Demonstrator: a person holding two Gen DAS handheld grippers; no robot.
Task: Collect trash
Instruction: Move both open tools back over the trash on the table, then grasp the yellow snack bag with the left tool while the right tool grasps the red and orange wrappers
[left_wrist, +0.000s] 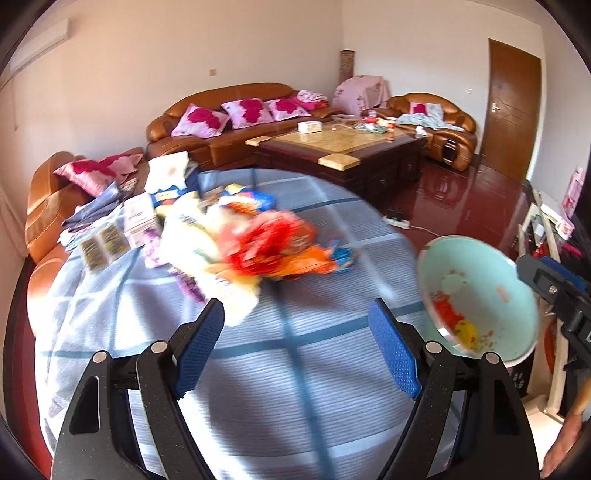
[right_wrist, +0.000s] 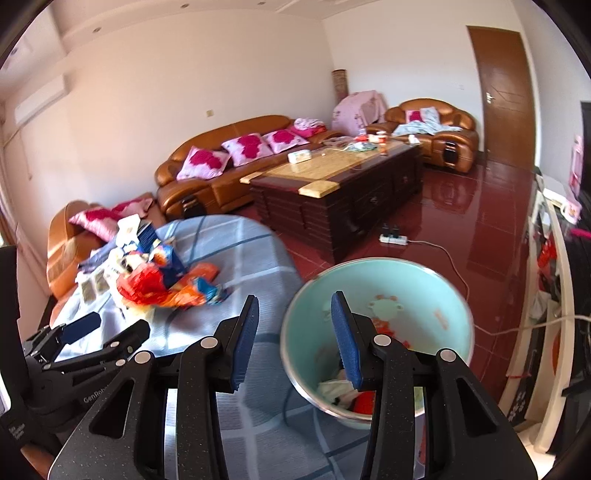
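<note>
A heap of snack wrappers (left_wrist: 258, 243), red, orange, yellow and blue, lies on a round table with a blue checked cloth (left_wrist: 295, 369). My left gripper (left_wrist: 295, 325) is open and empty, just short of the heap. A mint green bin (left_wrist: 480, 291) with some trash inside is held tilted at the table's right edge. My right gripper (right_wrist: 293, 321) has one finger inside the bin (right_wrist: 406, 295) and one outside its rim, with a gap showing at the rim. The heap also shows in the right wrist view (right_wrist: 162, 284), with the left gripper (right_wrist: 92, 332) below it.
Boxes and packets (left_wrist: 136, 221) lie at the table's far left. Beyond stand a brown leather sofa (left_wrist: 229, 122), a dark coffee table (left_wrist: 343, 147) and an armchair (left_wrist: 436, 125). A power strip (left_wrist: 397, 221) lies on the red floor. Shelving (left_wrist: 546, 236) is on the right.
</note>
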